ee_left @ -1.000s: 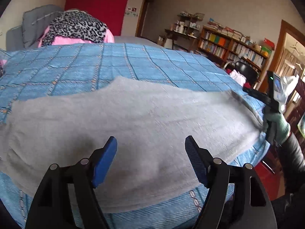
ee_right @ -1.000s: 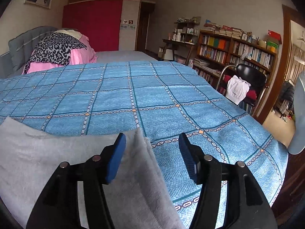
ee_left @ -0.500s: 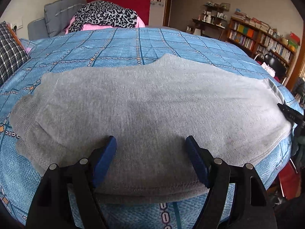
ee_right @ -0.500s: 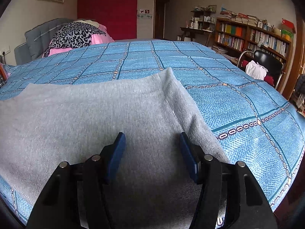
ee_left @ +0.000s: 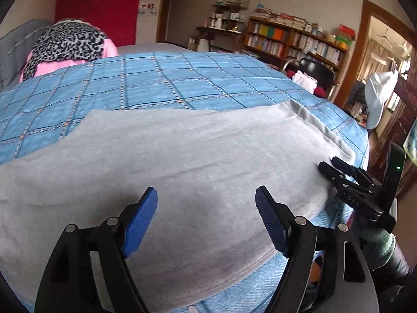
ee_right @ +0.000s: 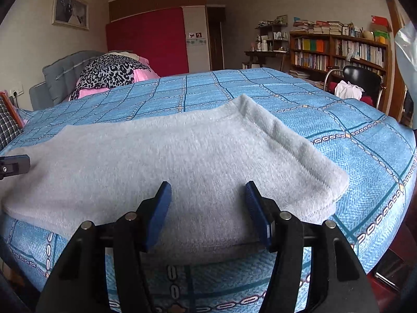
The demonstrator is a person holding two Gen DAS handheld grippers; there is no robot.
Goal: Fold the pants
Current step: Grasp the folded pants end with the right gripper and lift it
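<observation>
Two grippers: both held over near edge of pants, nothing grasped.
Pants (ee_right: 182, 156): grey, fleecy; laid flat across bedspread (ee_right: 338, 130), long axis left–right, near hem close to bed edge; waistband at right end.
L gripper (ee_left: 206, 214): fingers spread wide, pads (ee_left: 140, 216) above fabric; contact w/ cloth can't be told.
R gripper (ee_right: 207, 208): fingers released, apart, over pants near waistband corner; also seen from left wrist view (ee_left: 336, 168).
Step (judged): pants appear spread & smoothed; first fold not yet begun.
Next move (judged): near edge or one end to be pinched by both grippers, lifted, carried over opposite side; edges to be kept aligned.
Risk: thick fleece may bunch if only top layer is caught.
</observation>
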